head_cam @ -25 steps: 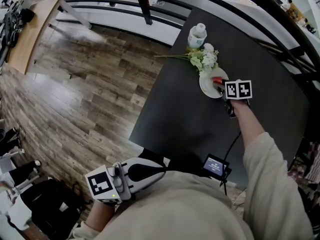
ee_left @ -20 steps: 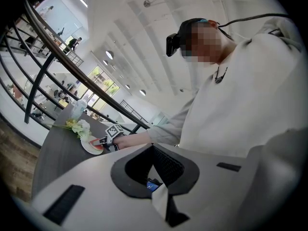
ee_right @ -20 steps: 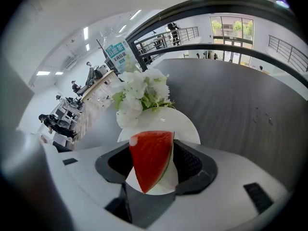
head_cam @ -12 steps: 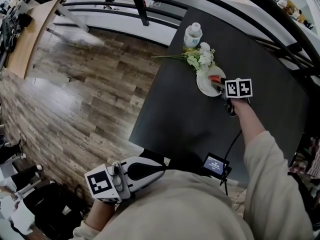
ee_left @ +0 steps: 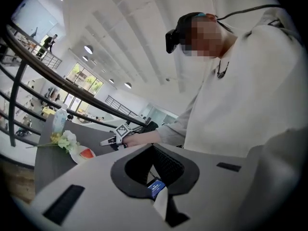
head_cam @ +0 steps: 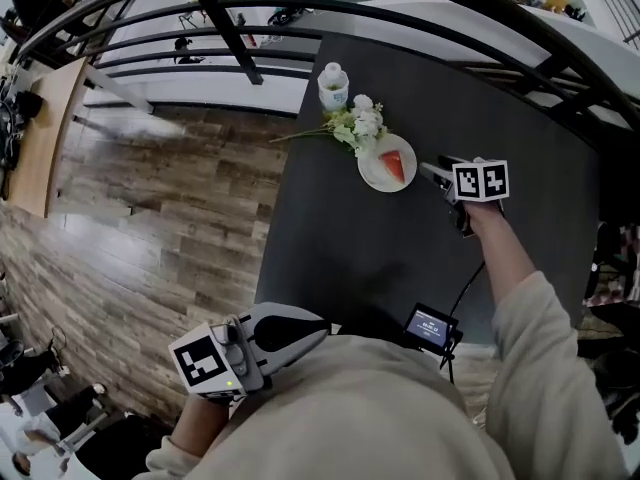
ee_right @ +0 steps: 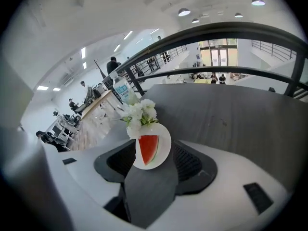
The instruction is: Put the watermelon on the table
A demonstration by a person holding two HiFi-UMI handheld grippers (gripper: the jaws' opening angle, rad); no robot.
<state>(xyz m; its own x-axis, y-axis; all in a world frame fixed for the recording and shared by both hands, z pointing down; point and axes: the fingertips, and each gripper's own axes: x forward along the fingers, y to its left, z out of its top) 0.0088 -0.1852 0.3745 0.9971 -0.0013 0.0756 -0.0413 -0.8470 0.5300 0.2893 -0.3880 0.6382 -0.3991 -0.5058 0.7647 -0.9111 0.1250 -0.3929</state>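
A red watermelon slice [head_cam: 393,164] lies on a white plate [head_cam: 372,175] on the dark table [head_cam: 400,248]. My right gripper [head_cam: 430,173] hovers just right of the plate, jaws open and empty, clear of the slice. In the right gripper view the slice [ee_right: 148,148] and plate [ee_right: 164,143] show through the wide gap of that gripper [ee_right: 153,166]. My left gripper [head_cam: 318,328] is held close to my body at the table's near edge, jaws together, empty. The left gripper view shows its own jaws [ee_left: 156,179], with the plate [ee_left: 77,157] and right gripper [ee_left: 107,142] far off.
White flowers [head_cam: 357,123] lie beside the plate, with a water bottle [head_cam: 333,85] behind them at the table's far corner. A small screen device [head_cam: 432,328] with a cable sits at the near edge. Wooden floor [head_cam: 150,228] lies left; a black railing [head_cam: 400,8] runs behind.
My right gripper has drawn back and up from the plate to its right. The slice that was at its tips now lies uncovered on the plate. The left gripper has barely shifted.
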